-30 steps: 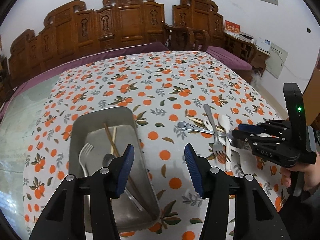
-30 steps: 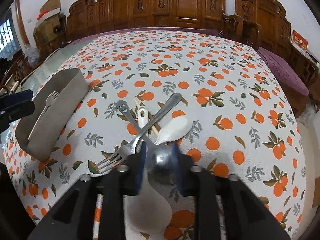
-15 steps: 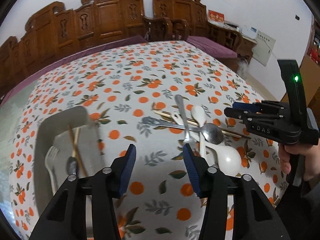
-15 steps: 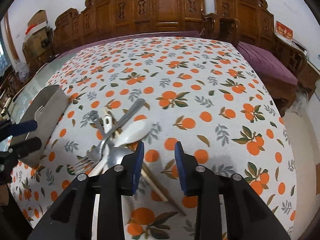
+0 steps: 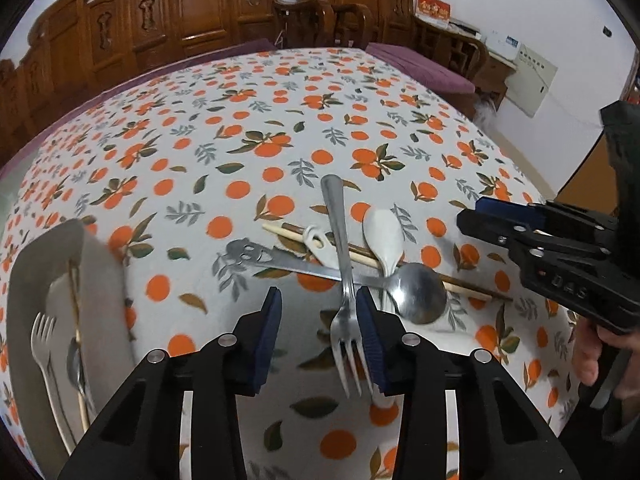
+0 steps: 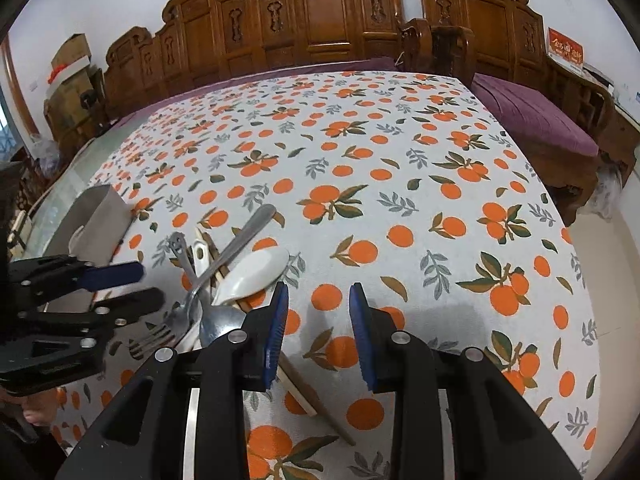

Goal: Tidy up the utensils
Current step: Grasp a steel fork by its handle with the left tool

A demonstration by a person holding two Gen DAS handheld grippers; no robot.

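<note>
Utensils are split two ways: going left to right in the left wrist view, the metal tray (image 5: 100,264) already has a few, then the pile of fork (image 5: 344,280), steel spoon (image 5: 416,292), white spoon (image 5: 382,236) and chopsticks (image 5: 360,252) on the tablecloth (image 5: 280,120). Your left gripper (image 5: 318,330) is closing around the fork's neck without pinching yet — thin, stiff, slick steel, so grab the narrow neck squarely. The right wrist view adds that your right gripper (image 6: 316,326) sits unclenched over bare cloth, empty.

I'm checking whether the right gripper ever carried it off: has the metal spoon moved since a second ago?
Yes. The metal spoon was clamped in the right gripper; now it lies on the tablecloth, left of the empty open pads.
</note>
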